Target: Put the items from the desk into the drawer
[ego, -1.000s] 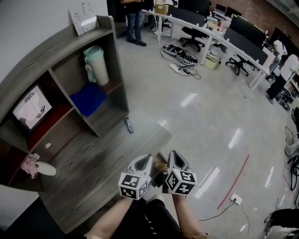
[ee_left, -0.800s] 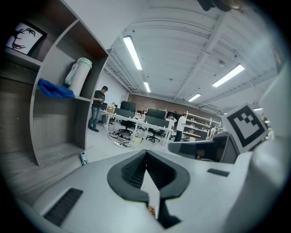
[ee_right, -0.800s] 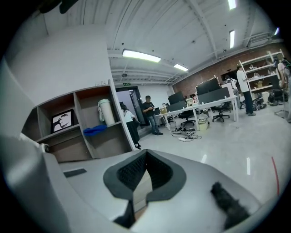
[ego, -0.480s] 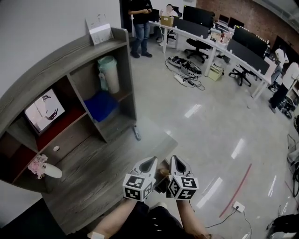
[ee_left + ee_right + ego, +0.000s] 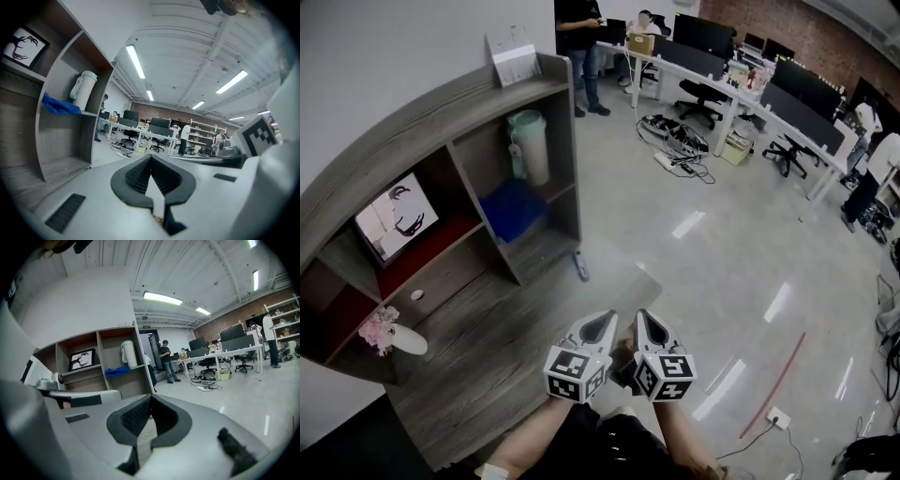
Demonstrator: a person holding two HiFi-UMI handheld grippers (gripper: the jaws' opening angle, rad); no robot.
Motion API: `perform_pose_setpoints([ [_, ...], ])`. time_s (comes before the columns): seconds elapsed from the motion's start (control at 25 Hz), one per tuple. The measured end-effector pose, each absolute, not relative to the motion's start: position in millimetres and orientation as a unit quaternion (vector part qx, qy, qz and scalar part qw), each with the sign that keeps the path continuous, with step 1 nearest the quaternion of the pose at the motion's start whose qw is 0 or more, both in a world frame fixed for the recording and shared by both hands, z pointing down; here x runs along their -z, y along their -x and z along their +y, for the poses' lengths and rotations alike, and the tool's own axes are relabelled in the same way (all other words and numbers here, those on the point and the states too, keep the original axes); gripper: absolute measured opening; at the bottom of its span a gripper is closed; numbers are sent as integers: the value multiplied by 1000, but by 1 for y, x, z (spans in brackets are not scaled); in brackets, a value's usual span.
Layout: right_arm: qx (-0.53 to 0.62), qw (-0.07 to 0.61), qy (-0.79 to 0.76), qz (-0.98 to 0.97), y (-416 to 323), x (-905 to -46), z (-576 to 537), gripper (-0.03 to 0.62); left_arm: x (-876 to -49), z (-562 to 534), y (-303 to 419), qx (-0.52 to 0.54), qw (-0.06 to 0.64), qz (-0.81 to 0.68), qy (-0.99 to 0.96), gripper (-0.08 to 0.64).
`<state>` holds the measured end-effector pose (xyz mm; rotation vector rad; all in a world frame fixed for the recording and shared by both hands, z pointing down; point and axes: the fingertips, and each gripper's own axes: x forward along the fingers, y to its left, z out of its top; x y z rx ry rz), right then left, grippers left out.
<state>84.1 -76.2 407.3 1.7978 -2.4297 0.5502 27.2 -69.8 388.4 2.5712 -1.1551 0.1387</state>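
Both grippers have come up and forward over the last second: the grey wood tabletop [image 5: 487, 347] and its shelf unit [image 5: 469, 103] now fill more of the head view. The slim dark item [image 5: 580, 265] lies a little closer ahead of the jaws than it did.

The left gripper [image 5: 602, 319] and right gripper [image 5: 642, 317] are still held side by side at the tabletop's near edge, just apart. Each has its jaws closed tip to tip on nothing, as each gripper's own view confirms.

The slim dark item is narrow and grey-black, too small to identify. It rests flat at the tabletop's outer edge, just ahead of the left jaws and slightly to their left, beside the foot of the shelf unit.

A white vase [image 5: 401, 341] with pink flowers lies on its side well off to the left of both jaws, at the far end of the tabletop. The drawer [image 5: 431, 281], grey wood with one round pale knob, sits closed ahead and to the left of the jaws.

In the compartments above are a framed picture [image 5: 394, 220], a blue cloth [image 5: 514, 208] and a pale jug [image 5: 530, 145]. Beyond the jaws a person [image 5: 581, 28] stands on the glossy office floor [image 5: 722, 244].
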Motion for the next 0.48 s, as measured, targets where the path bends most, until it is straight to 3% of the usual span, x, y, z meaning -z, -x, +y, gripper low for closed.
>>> perform_pose_setpoints([
  [0.48,-181,41,-573,-798,-75,-411,-78,11,-394,-72,-12,-47,169,-430,-886,9],
])
